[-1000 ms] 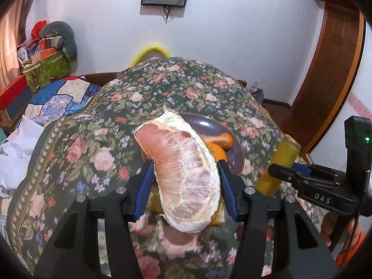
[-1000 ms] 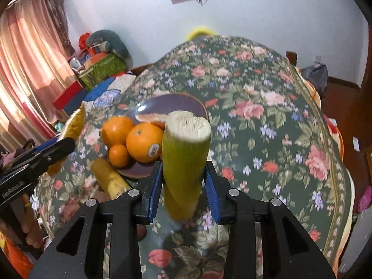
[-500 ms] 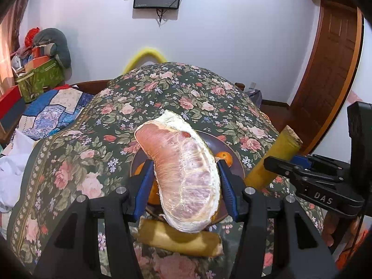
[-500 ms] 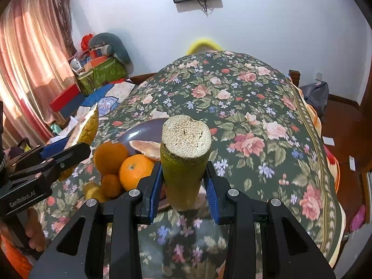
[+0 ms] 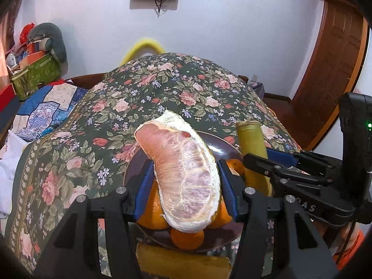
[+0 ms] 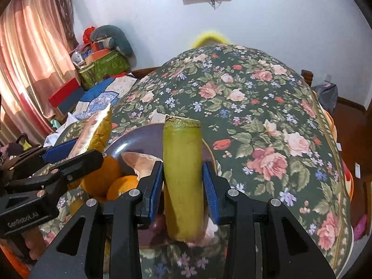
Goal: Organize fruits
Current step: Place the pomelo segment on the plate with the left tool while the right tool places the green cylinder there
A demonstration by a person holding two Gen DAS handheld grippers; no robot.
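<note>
Changes logged since the earlier pictures:

- Left hand-held gripper (image 5: 183, 181), pomelo segment (image 5: 179, 172) in its grip — carried from over bare floral tabletop (image 5: 162, 88) to above the dark plate (image 5: 223, 148); oranges (image 5: 153, 211) now sit directly beneath it, a yellow-green stalk piece (image 5: 183, 265) lying just nearer than the plate.
- Right hand-held gripper (image 6: 182, 186), clamped on the green stalk (image 6: 182, 174) — brought in over the plate's (image 6: 130, 141) near-right rim; its stalk now stands close beside the left hand-held gripper, where it was formerly well apart.
- Right gripper's view: oranges (image 6: 102, 176) shifted from ahead to low left, partly hidden behind the left hand-held gripper.

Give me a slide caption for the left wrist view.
Left gripper holds a peeled pomelo segment above a plate of oranges.
</note>
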